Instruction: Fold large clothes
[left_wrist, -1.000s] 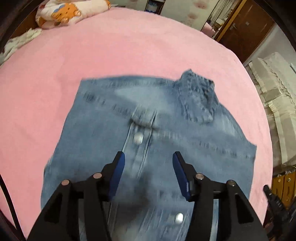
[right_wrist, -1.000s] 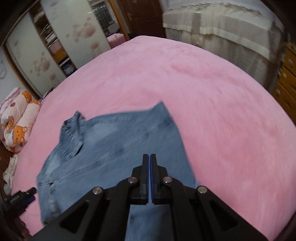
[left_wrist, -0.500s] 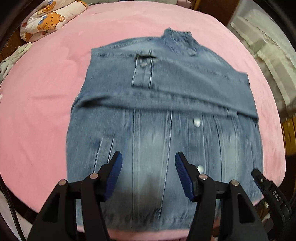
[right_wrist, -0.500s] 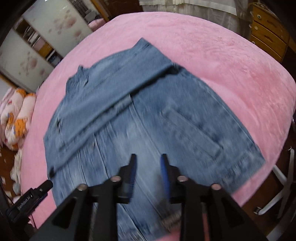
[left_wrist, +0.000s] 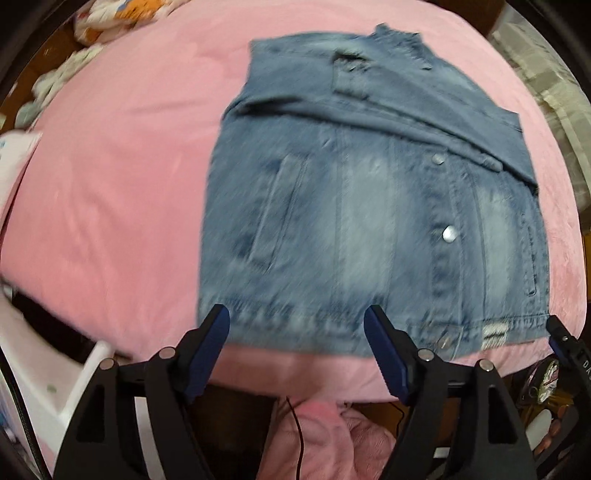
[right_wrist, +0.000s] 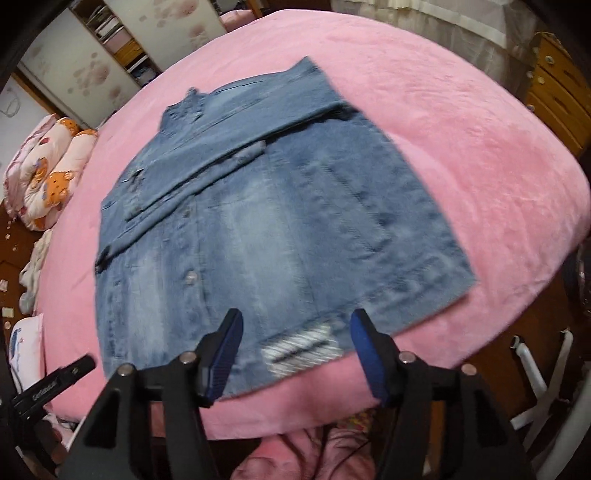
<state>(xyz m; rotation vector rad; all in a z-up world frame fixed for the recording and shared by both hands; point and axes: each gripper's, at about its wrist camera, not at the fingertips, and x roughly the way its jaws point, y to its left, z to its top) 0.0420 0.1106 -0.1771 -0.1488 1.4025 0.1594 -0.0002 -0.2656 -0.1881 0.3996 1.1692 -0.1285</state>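
Observation:
A blue denim jacket (left_wrist: 373, 206) lies flat on the pink bed (left_wrist: 110, 192), front up with metal buttons showing. Its sleeves are folded across the chest near the collar. It also shows in the right wrist view (right_wrist: 266, 229). My left gripper (left_wrist: 295, 347) is open and empty, just in front of the jacket's hem near the bed's front edge. My right gripper (right_wrist: 295, 350) is open and empty, over the hem by a white frayed patch (right_wrist: 301, 350).
The pink bed (right_wrist: 461, 155) fills both views. Cartoon pillows (right_wrist: 48, 173) lie at its far end. A wooden dresser (right_wrist: 554, 85) stands to the right. A wardrobe (right_wrist: 110, 51) stands behind. White furniture (left_wrist: 44, 369) sits below left.
Both grippers have pulled back from the jacket's chest towards the hem. The right gripper, shut a second ago, has opened wide. The sleeve it held now lies folded across the chest.

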